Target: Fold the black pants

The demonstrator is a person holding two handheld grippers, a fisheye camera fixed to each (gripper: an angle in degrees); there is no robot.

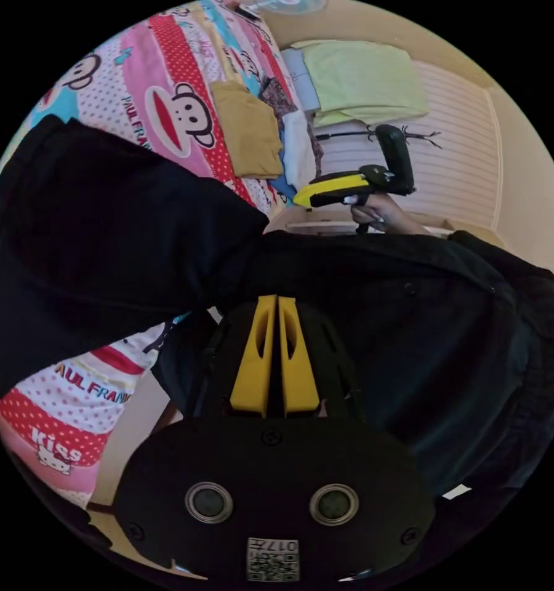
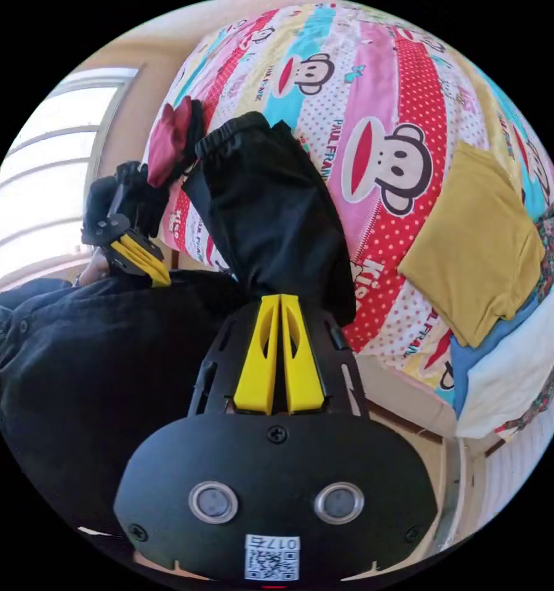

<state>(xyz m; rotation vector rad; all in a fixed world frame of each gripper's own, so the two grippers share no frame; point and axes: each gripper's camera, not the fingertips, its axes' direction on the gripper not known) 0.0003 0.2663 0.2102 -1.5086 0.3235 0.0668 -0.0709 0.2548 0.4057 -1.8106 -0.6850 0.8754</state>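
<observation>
Both grippers' jaws are pressed tight on the black pants [image 1: 363, 320]. The left gripper [image 1: 276, 300] and right gripper [image 2: 280, 300] hold them up off the bed [image 2: 381, 92]. One leg lies flat on the bed; the pants look dark and crumpled.

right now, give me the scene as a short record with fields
pants: black pants, part held up off the bed, legs lying on the sheet
left gripper: jaws together on the pants fabric
right gripper: jaws together on the pants fabric
bed: cartoon-print sheet
other clothes: folded mustard garment, white one beside it, red item by the pants' cuffs
fold state: not yet a neat fold; pants half lifted
</observation>
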